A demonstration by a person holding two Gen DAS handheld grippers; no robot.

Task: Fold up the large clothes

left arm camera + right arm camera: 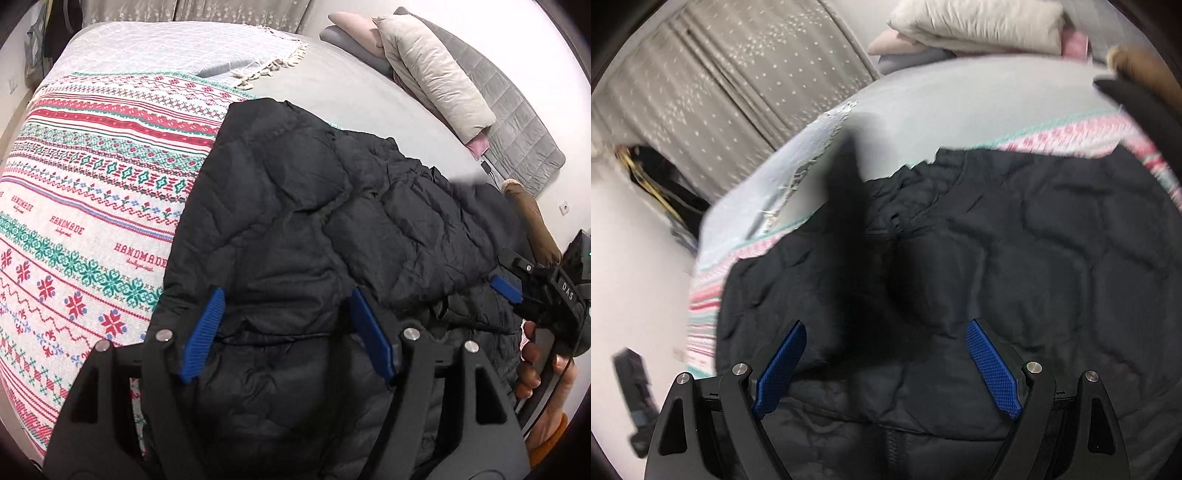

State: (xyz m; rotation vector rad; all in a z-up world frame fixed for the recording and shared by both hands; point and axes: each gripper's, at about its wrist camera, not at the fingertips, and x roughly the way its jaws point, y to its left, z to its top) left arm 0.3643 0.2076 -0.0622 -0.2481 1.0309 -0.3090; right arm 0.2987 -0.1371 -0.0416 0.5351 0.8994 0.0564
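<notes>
A black quilted puffer jacket (314, 240) lies spread across the bed, partly folded over itself. My left gripper (287, 295) hovers over its near part with the blue pads (203, 332) wide apart and only loose fabric below them. In the right wrist view the same jacket (1015, 258), with its zipper (895, 221) showing, fills the lower frame. My right gripper (886, 325) stands open above it with nothing pinched. From the left wrist view, the right gripper (506, 273) shows at the jacket's right edge, with a hand (535, 369) holding it.
A red, green and white patterned blanket (92, 184) covers the bed under the jacket. Beyond it lie a pale checked throw (166, 51) with fringe and grey sheet (351, 92). Pillows (436, 74) are stacked at the far right. Grey starred curtains (720, 74) hang behind.
</notes>
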